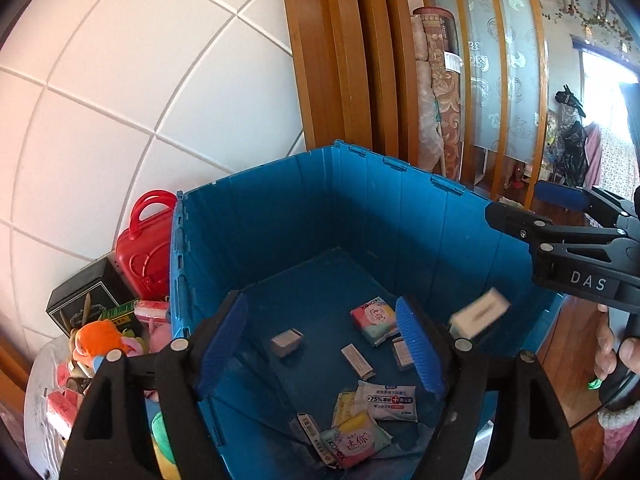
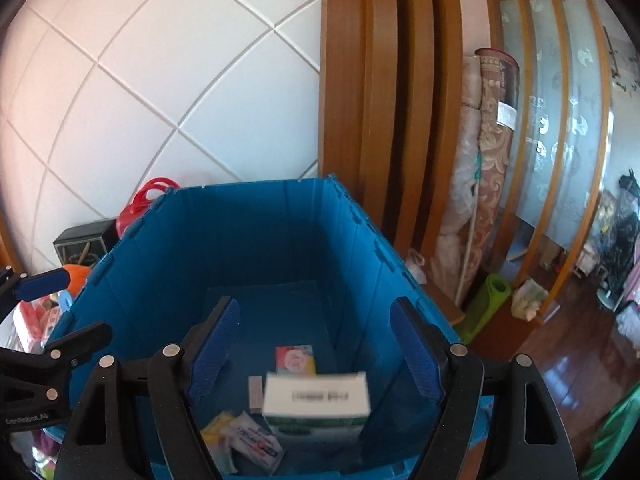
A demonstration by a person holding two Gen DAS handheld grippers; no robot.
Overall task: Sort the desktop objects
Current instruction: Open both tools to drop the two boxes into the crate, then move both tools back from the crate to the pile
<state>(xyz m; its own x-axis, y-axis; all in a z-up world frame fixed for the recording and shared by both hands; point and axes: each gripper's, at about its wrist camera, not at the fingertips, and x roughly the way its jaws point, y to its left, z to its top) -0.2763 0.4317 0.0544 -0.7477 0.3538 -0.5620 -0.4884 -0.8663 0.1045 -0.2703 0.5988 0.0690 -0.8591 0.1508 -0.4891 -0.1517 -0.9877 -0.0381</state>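
Here, left wrist view: the left tool [image 1: 324, 340] hangs released over the blue crate [image 1: 280, 216], nothing between its pads; packets [image 1: 374, 320] lie on the crate floor; a blurred white box [image 1: 480, 316] sits at three o'clock; right wrist view: the right tool [image 2: 316, 356] is released too, the box [image 2: 318, 398] loose below it at six o'clock.

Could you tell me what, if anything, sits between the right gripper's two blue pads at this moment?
In the right wrist view, a blurred white box shows between the right gripper's open pads, untouched by either, above the blue bin's floor.
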